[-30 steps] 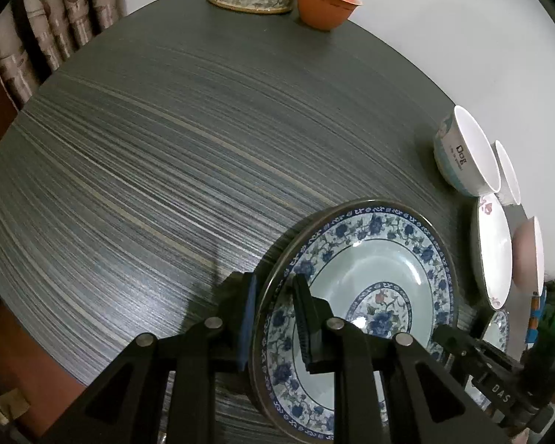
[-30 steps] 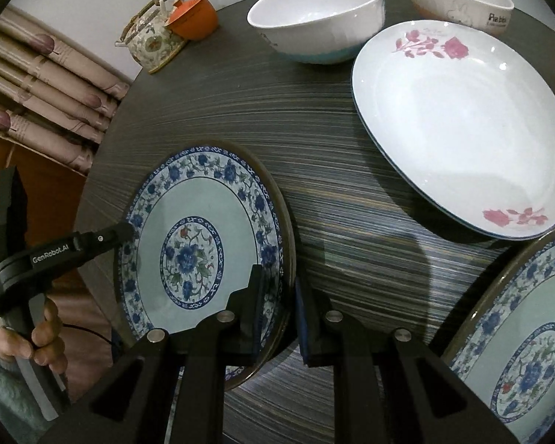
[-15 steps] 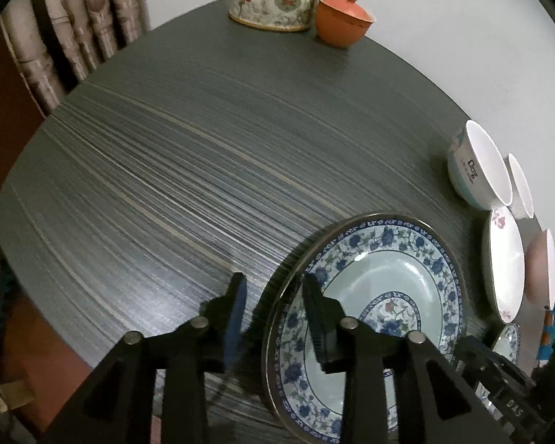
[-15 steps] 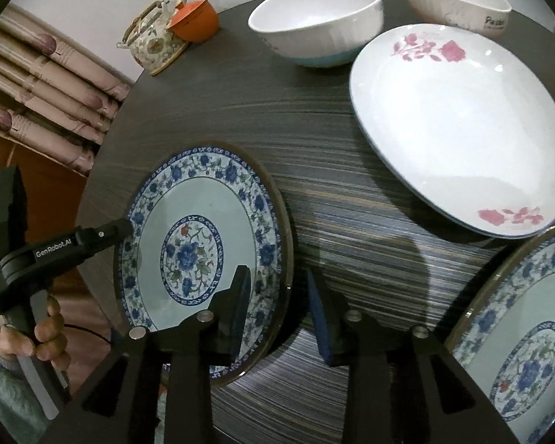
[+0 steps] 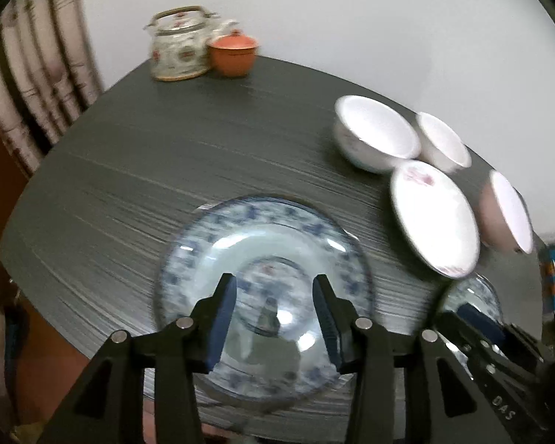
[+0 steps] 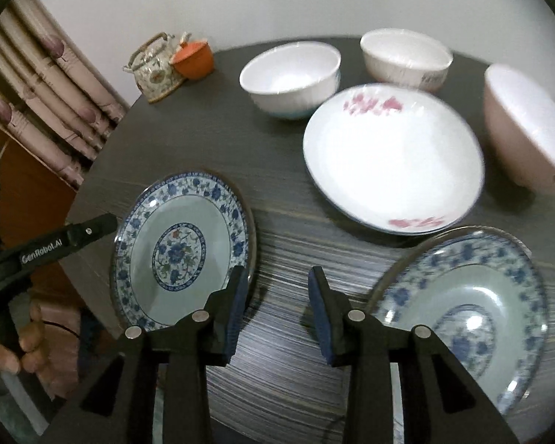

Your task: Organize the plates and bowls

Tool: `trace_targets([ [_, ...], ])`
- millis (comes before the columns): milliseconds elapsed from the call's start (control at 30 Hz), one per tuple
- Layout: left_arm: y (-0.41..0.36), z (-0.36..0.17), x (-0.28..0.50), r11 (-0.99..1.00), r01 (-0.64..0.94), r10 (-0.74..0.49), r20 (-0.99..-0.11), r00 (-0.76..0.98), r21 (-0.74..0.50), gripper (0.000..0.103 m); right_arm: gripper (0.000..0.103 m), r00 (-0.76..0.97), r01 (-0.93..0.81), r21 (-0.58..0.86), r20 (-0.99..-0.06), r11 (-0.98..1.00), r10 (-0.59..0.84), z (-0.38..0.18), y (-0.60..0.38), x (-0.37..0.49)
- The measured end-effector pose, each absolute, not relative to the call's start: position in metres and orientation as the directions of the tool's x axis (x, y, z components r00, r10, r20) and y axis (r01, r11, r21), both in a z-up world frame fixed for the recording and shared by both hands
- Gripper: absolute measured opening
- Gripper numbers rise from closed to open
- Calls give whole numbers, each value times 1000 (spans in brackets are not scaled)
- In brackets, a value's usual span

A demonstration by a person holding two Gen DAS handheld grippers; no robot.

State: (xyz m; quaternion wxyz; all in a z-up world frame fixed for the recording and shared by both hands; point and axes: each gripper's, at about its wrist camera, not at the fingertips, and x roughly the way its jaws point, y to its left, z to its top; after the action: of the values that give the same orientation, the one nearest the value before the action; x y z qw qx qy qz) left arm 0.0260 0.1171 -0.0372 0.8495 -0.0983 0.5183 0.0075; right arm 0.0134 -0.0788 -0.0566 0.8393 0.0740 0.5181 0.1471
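Now both grippers' fingers spread wide, empty: left gripper (image 5: 273, 309) over blue-patterned plate (image 5: 262, 259), right gripper (image 6: 277, 298) above table (image 6: 277, 244).

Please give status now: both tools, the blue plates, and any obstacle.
Left tool open, right tool open, both empty. Left blue plate and right blue plate flat on table, apart. Nothing between them.

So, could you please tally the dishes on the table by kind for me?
Blue-patterned plates: 2, left and right.
White plate with pink flowers: 1.
Bowls: 3, two white and one pink.
Teapot: 1.
Orange lidded cup: 1.
Total: 8.
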Motion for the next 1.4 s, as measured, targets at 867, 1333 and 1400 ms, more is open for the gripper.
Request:
trace_targets([
  [867, -6, -44, -33, 988, 109, -152, -871, 466, -114, 44, 34, 554, -27, 202, -812, 979, 183, -38, -165, -56],
  [1333, -29, -58, -35, 980, 168, -169, -885, 435, -105, 44, 34, 578, 42, 219, -801, 975, 155, -40, -209, -79],
  [1400, -33, -60, -35, 978, 177, -175, -888, 426, -107, 44, 34, 580, 58, 223, -801, 973, 149, -39, -215, -81],
])
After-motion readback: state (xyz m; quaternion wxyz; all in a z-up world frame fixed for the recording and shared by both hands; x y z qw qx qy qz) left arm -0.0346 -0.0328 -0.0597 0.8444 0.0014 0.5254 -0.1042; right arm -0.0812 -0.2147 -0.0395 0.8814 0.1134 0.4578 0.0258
